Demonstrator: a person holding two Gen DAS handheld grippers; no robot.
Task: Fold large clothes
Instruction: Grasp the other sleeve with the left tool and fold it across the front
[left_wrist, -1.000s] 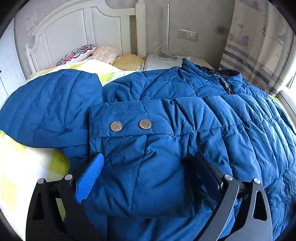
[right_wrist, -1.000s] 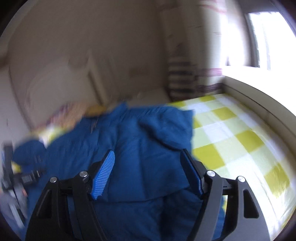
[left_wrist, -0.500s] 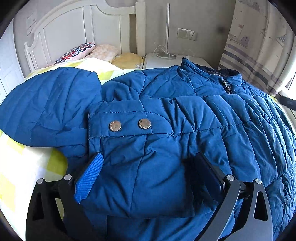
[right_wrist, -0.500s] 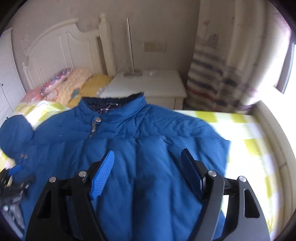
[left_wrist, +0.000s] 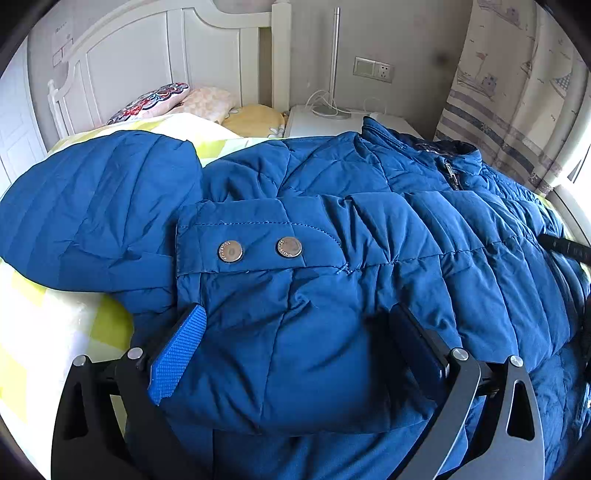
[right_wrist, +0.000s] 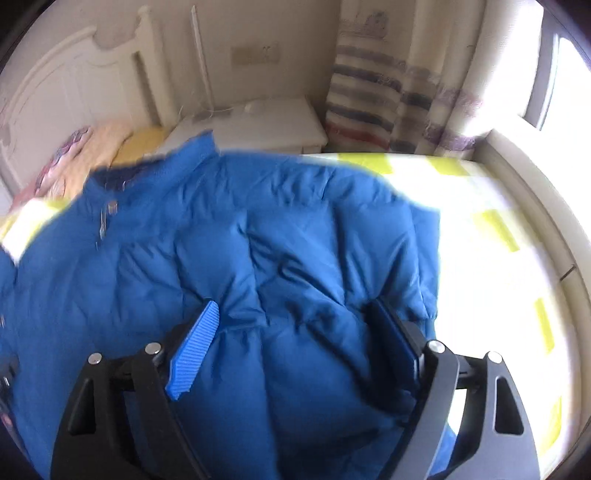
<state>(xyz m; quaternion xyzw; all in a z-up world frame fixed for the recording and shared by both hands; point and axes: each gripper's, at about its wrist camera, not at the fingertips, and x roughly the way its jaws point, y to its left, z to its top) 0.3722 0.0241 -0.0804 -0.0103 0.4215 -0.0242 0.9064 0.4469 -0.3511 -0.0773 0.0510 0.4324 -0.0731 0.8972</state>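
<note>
A large blue quilted down jacket (left_wrist: 369, 229) lies spread on a bed with a yellow-and-white check cover (left_wrist: 55, 325). Its sleeve cuff (left_wrist: 258, 247), with two metal snaps, is folded across the jacket front. My left gripper (left_wrist: 295, 332) is open, its fingers straddling the puffy sleeve just below the cuff. In the right wrist view the jacket (right_wrist: 221, 240) fills the frame, collar and zipper at the far left. My right gripper (right_wrist: 295, 325) is open, with padded fabric bulging between its fingers. A detached-looking blue hood (left_wrist: 96, 199) lies at the left.
White headboard (left_wrist: 166, 70) and pillows (left_wrist: 177, 103) at the bed's head. A white nightstand (left_wrist: 332, 122) with a lamp pole stands beyond the jacket. A striped curtain (left_wrist: 517, 92) hangs at the right; a bright window (right_wrist: 565, 74) and the bed's side rail (right_wrist: 535, 221) lie on the right.
The right gripper has swung from the bed's right side to face the jacket and dropped close onto it. The left gripper has stayed over the sleeve, barely moving.
</note>
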